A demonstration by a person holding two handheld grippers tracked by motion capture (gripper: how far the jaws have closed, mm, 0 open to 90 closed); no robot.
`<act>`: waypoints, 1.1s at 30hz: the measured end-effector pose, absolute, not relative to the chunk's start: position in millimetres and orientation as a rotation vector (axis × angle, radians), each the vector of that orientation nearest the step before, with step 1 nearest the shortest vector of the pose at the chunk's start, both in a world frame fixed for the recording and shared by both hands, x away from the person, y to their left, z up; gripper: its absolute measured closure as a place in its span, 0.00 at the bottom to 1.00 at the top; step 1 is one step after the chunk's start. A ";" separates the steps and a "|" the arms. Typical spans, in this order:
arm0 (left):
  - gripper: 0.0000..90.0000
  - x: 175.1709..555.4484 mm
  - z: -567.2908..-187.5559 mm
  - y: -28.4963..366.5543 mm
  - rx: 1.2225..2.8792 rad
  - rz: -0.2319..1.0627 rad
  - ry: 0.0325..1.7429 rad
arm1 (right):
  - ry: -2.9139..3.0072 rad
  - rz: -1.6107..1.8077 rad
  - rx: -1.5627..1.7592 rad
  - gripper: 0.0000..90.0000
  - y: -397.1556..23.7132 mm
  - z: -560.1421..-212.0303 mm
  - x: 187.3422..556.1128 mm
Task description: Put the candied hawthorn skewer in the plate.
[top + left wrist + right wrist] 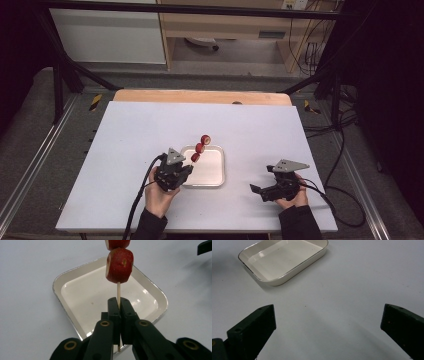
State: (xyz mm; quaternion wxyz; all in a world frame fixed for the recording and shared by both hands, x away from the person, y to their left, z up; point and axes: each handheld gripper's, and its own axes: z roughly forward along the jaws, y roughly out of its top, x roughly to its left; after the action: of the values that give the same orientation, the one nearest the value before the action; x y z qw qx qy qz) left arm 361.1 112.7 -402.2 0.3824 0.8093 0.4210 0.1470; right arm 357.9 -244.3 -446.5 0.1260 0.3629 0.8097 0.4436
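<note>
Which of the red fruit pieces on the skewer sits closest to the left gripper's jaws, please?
The lowest red piece, directly above the bare stick where the left gripper clamps the skewer; the other pieces are threaded farther up, toward the tip.

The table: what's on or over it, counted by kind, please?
Red fruit pieces on the stick: 3
Wooden skewer: 1, clamped in the left tongs
White tray: 1, nothing lying in it
Hand-held tongs: 2, with the right tongs open and holding nothing
Total: 7
</note>
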 end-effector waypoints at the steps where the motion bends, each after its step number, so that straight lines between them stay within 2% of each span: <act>1: 0.98 363.2 -403.7 110.9 2.071 0.372 1.084 | 2.357 1.291 1.056 0.01 -244.5 -446.9 357.8; 18: 0.98 376.4 -431.2 93.9 2.231 0.373 1.172 | 2.375 1.276 1.055 0.01 -243.4 -449.9 357.8; 33: 0.95 375.0 -431.4 93.0 2.256 0.374 1.153 | 2.381 1.268 1.059 0.01 -242.5 -450.9 357.9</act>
State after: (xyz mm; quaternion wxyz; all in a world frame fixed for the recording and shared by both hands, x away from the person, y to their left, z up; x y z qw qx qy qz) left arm 375.0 93.0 -431.4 0.2863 0.8441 0.4313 0.1399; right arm 357.9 -242.5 -450.9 0.1217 0.3627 0.8155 0.4342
